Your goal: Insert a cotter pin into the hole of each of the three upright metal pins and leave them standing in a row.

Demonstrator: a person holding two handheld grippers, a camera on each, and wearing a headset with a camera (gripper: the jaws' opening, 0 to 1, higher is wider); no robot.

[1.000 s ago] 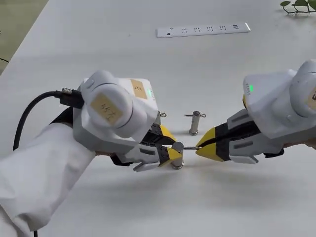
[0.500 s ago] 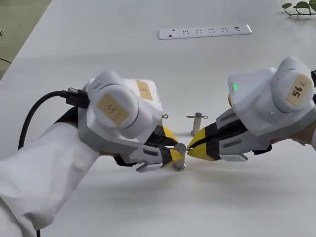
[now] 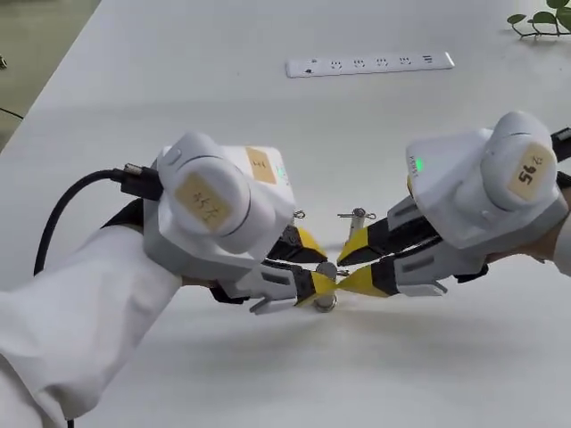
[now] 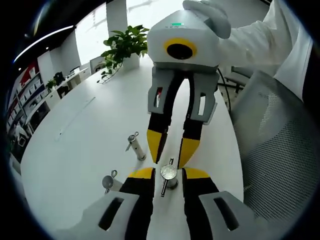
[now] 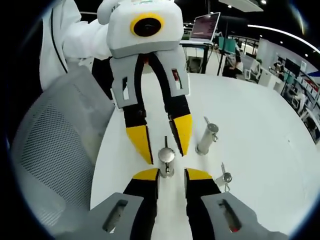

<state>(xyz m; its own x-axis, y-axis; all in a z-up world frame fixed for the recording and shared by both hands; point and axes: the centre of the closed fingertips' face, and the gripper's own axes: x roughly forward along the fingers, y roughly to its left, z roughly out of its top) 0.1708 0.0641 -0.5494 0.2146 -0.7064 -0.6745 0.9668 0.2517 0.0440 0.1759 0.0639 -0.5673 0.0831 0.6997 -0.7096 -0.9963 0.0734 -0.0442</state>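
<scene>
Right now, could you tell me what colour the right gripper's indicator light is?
Green; the indicator light shows best in the head view.

Head view: left claw (image 3: 323, 269) body covers third pin (image 4: 108, 181) bar its cotter loop (image 3: 297, 214). Plant (image 3: 538, 15) cropped at top-right edge. Power strip (image 3: 370, 62) markings too small.

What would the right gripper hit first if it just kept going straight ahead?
Most likely the upright metal pin, standing just ahead between the open jaws of the right gripper. The left gripper sits close behind it, though depth is hard to judge.
</scene>
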